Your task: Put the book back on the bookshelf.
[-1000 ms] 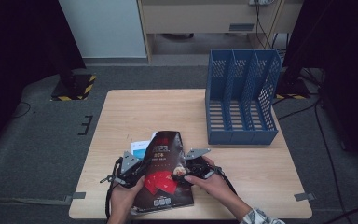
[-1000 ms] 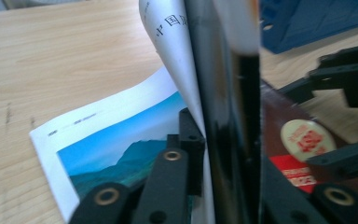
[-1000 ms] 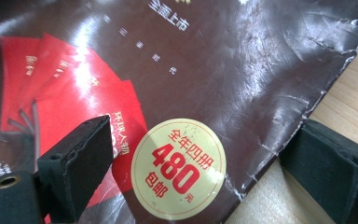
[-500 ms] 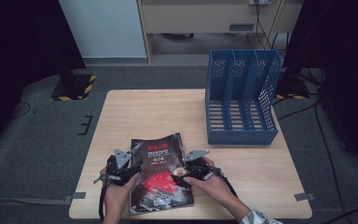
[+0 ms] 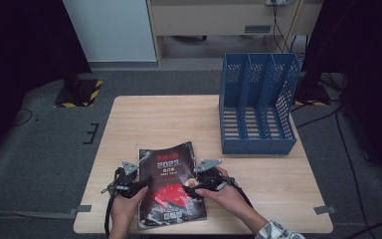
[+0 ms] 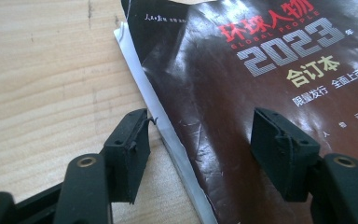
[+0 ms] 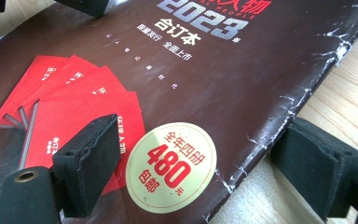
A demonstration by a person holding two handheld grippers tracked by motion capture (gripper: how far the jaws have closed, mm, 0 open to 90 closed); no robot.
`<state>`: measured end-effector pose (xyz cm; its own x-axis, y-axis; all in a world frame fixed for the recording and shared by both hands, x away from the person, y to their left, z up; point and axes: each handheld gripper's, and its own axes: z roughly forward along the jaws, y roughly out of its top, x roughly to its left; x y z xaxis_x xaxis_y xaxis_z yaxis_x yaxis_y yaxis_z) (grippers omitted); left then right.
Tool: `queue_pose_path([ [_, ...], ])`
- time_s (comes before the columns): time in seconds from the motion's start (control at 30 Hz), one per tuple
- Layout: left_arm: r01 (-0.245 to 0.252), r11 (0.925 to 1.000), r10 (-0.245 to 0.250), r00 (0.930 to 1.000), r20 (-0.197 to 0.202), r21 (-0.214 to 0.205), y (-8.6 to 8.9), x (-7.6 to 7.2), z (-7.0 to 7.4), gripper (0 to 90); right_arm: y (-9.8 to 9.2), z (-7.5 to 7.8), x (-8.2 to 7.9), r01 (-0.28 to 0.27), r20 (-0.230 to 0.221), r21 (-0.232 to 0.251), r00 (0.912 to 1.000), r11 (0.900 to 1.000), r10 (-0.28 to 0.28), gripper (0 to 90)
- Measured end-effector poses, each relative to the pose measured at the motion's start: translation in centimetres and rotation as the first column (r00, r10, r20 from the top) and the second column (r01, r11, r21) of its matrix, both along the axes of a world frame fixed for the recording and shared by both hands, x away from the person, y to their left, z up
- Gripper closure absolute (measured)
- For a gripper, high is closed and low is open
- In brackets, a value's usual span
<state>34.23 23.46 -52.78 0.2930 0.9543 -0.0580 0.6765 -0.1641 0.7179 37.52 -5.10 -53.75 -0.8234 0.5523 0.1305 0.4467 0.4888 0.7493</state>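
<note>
A pale wooden worktop (image 5: 179,119) on grey floor (image 5: 45,149) carries a magazine (image 5: 171,191); both grippers' fingers flank its edges, released; a blue file rack (image 5: 256,104) stands beyond it.

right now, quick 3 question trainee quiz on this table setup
1. What year is printed on the magazine cover?
2. How many compartments does the blue file rack have? A two, B three, C five
3. True or false: the magazine stands upright in the file rack.

Key: 1. 2023, in large grey digits under the red title. 2. B. 3. False, it lies flat on the table, in front of the rack and apart from it.
</note>
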Motion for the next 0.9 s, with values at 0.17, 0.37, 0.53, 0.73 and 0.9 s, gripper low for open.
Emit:
queue_pose_path([
  [0.17,0.009,0.9999,-0.009,1.0,0.0,-0.011,-0.2,0.0,-0.1,39.7,-0.3,0.0,0.3,-0.006,-0.034,0.043,0.9994,0.999,0.008,18.2],
  [0.37,0.067,0.9973,-0.066,0.9974,0.029,-0.032,-1.0,0.5,-0.4,38.9,-0.7,0.0,0.4,0.0,-0.061,0.081,0.9981,0.9967,0.005,22.3],
  [0.53,0.113,0.9936,-0.112,0.9931,0.034,-0.01,-2.2,0.5,-0.5,33.9,-0.5,0.0,0.2,-0.004,-0.047,0.071,0.9989,0.9975,0.007,27.6],
  [0.73,0.125,0.992,-0.125,0.9915,0.037,-0.014,-2.5,0.9,-0.5,32.3,-0.9,0.0,0.4,0.024,-0.039,0.072,0.999,0.9971,-0.021,44.2],
  [0.9,0.158,0.9874,-0.157,0.9862,0.052,-0.011,-3.2,1.3,-0.7,32.6,-1.1,0.0,0.6,0.027,-0.077,0.099,0.9969,0.9947,-0.02,40.6],
])
